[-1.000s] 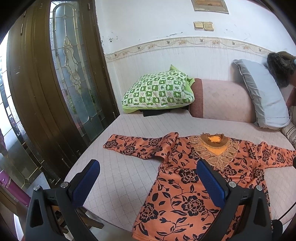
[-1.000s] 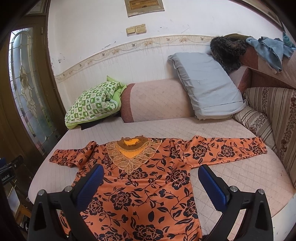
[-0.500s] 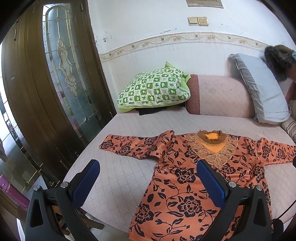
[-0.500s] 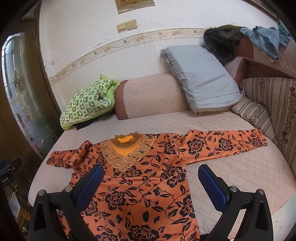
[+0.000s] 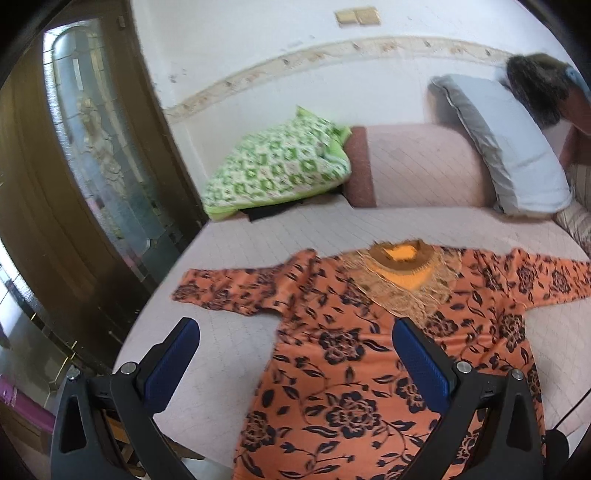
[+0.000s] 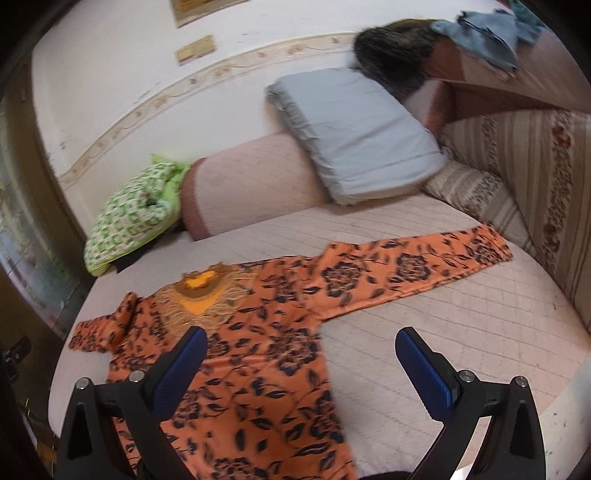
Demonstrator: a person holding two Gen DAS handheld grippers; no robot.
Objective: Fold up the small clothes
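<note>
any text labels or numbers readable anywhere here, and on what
No readable text in either view.
Framed picture on the wall: mostly cut off at the frame's edge and blurred, so any writing on it cannot be read.
Wall switch plates: plain, no marking legible.
Orange floral blouse: pattern only, no label visible.
Both claws, left claw and right claw: no print visible.

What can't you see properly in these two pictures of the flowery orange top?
- Orange top: its bottom hem is cut off by the lower edge and the gripper bodies in both views.
- Its right sleeve's end runs off the left wrist view's edge.
- Dark thing under the green pillow: mostly hidden by the pillow.
- Wall plaque: too blurred to read.
</note>
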